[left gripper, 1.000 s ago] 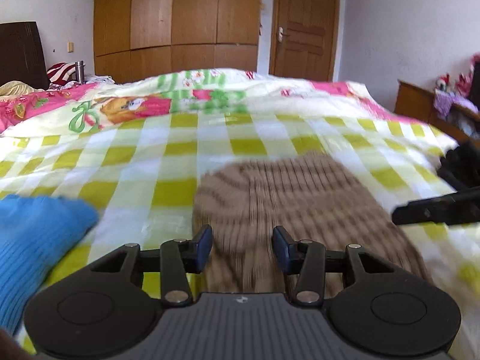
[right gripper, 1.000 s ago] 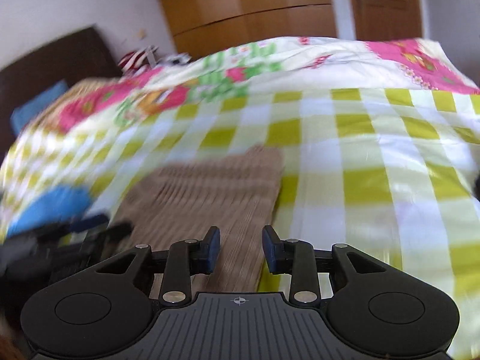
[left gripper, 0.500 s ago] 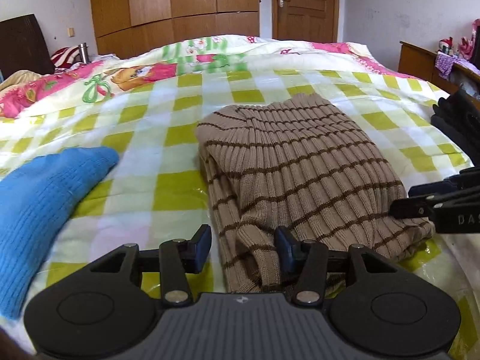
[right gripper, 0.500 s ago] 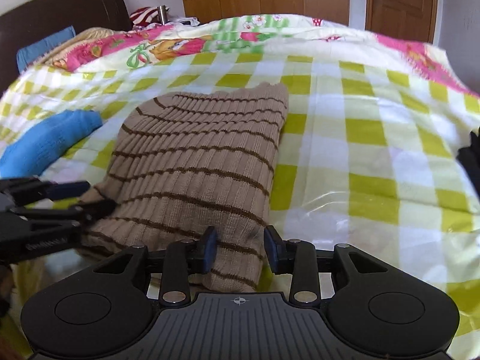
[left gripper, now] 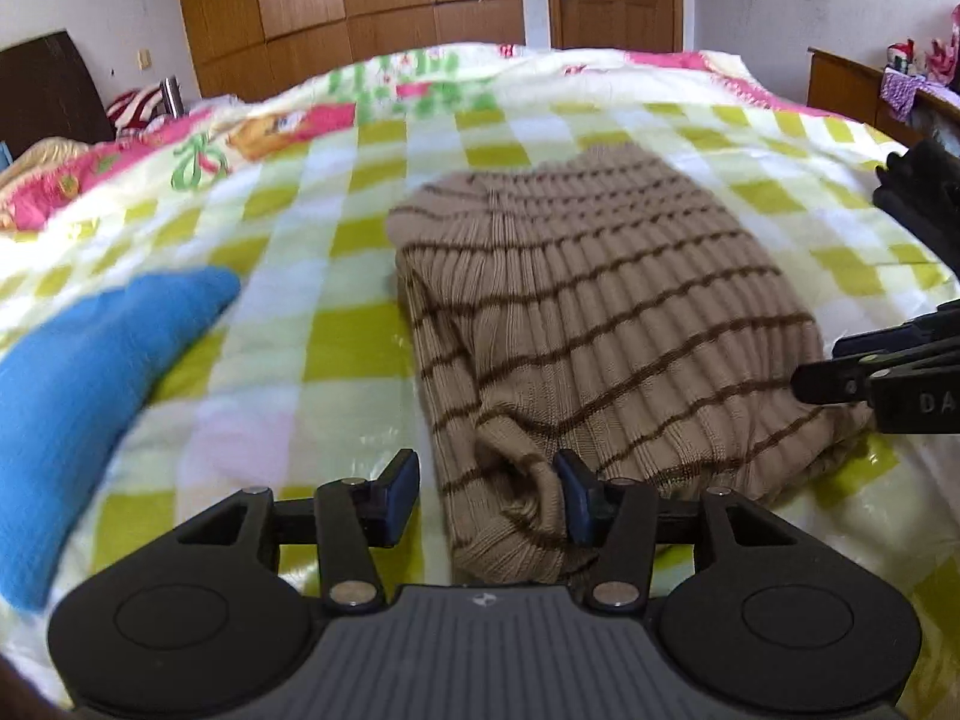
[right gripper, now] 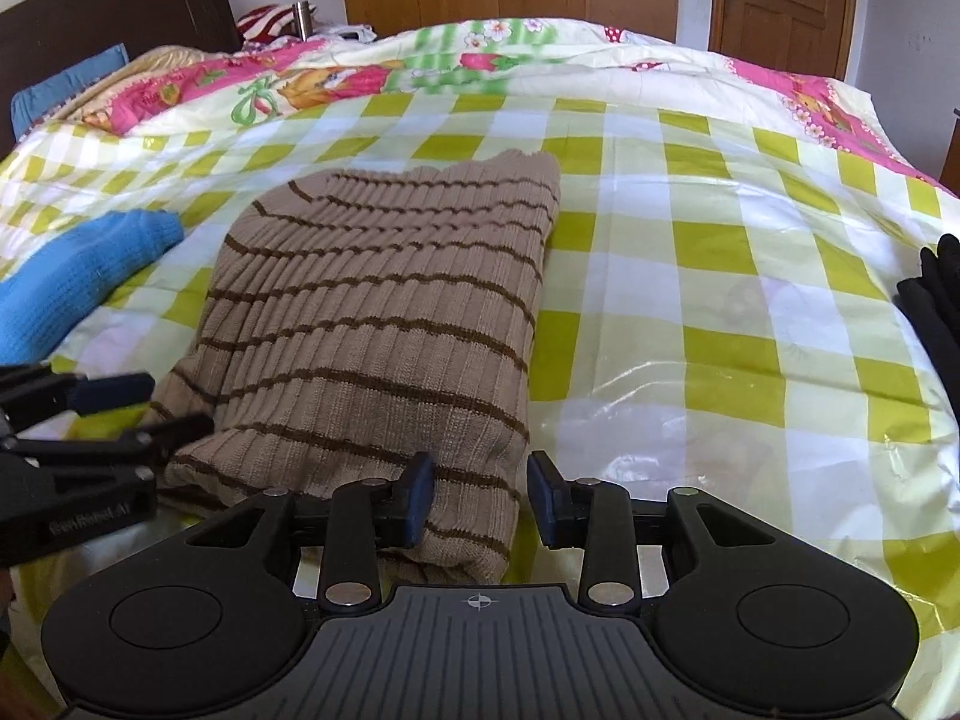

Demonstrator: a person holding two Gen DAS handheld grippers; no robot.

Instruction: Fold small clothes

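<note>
A folded tan ribbed sweater with brown stripes (left gripper: 600,312) (right gripper: 384,324) lies flat on the checked bedspread (left gripper: 336,348) (right gripper: 720,276). My left gripper (left gripper: 486,489) is at its near left corner and its jaws are opening. The folded corner sits between them, against the right pad, while the left pad stands clear over the bedspread. My right gripper (right gripper: 480,495) straddles the near right corner. Fabric lies against its left pad and a small gap shows at the right pad. Each gripper also shows in the other's view, the right gripper (left gripper: 852,378) and the left gripper (right gripper: 126,414).
A blue knitted garment (left gripper: 90,360) (right gripper: 78,276) lies to the left of the sweater. Something black (left gripper: 924,204) (right gripper: 936,312) sits at the right edge of the bed. Pillows and a dark headboard (right gripper: 120,6) are at far left, with wardrobes and a door behind.
Both grippers have come down and in to the sweater's near edge, one at each corner. The left jaws stand wider apart than before.
</note>
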